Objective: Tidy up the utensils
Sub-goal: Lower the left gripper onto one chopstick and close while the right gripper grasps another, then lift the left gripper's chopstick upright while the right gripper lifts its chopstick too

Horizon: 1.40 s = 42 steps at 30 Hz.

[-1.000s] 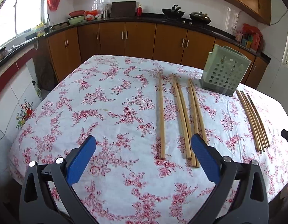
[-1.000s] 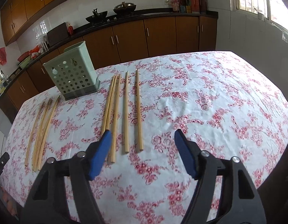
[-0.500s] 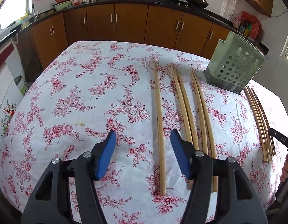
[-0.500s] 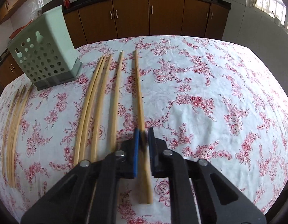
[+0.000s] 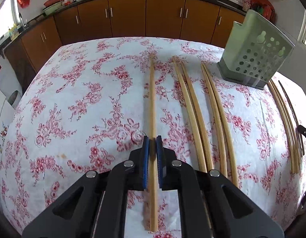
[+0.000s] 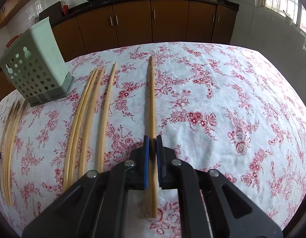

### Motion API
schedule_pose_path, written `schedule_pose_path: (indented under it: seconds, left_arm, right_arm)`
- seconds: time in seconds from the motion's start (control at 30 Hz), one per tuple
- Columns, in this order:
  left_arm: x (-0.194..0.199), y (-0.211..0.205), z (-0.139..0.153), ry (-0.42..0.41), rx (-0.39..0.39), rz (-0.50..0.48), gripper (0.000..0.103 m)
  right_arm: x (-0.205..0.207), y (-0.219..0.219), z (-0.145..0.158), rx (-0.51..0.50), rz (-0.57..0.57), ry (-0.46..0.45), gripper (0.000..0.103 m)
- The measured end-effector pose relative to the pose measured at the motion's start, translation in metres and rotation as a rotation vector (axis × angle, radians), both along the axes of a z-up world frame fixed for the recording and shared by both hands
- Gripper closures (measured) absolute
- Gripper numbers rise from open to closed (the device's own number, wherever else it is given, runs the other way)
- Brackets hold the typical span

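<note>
Left wrist view: we see the left gripper (image 5: 152, 145) clamped on a single bamboo chopstick (image 5: 152, 103), its blue pads (image 5: 145, 154) pressed against either side of the shaft. The stick runs from 6 o'clock towards 12 o'clock across the floral tablecloth (image 5: 73, 103). Two pairs of loose chopsticks (image 5: 200, 107) lie just beside it towards 3 o'clock, and the green perforated utensil holder (image 5: 256, 53) stands upright at 2 o'clock. A further bundle of thin sticks (image 5: 285, 123) lies at the 3 o'clock edge.

Right wrist view: we see the right gripper (image 6: 152, 145) likewise closed on a chopstick (image 6: 152, 103), whose far tip appears lifted slightly above its shadow. The remaining sticks lie towards 9 o'clock; the holder stands at 10 o'clock.
</note>
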<state>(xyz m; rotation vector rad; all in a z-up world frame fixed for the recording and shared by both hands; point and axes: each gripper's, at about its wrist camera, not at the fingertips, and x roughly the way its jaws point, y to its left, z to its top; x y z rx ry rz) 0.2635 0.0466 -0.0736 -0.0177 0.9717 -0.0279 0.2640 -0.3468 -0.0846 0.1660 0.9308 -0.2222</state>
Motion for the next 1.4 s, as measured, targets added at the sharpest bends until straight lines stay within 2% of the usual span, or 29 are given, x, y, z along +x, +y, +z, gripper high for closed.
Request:
schedule_pose_path:
  seconds: [0.23,0.6,0.8,1.23,1.4]
  left_arm:
    - [0.027,0.019,-0.002,-0.036,-0.010,0.030,0.095]
    - [0.016,0.014,-0.005,-0.093,0.018,0.029,0.094]
    - [0.016,0.019,-0.006,-0.094,-0.003,0.032,0.094]
    - [0.002,0.011,-0.005,-0.093,0.039,0.016,0.095]
    - [-0.009,0.010,0.003,-0.084,0.043,0.005,0.096]
  right_arm:
    - [0.013,-0.014,0.000,0.004,-0.032,-0.007,0.095]
    - [-0.002,-0.009,-0.004,-0.013,-0.037,-0.050,0.094]
    - [-0.006,-0.007,-0.003,-0.011,-0.040,-0.050,0.094]
    - [-0.019,0.001,-0.004,-0.032,-0.012,-0.046,0.095]
    - [-0.036,0.002,0.018,-0.041,-0.011,-0.114,0.095]
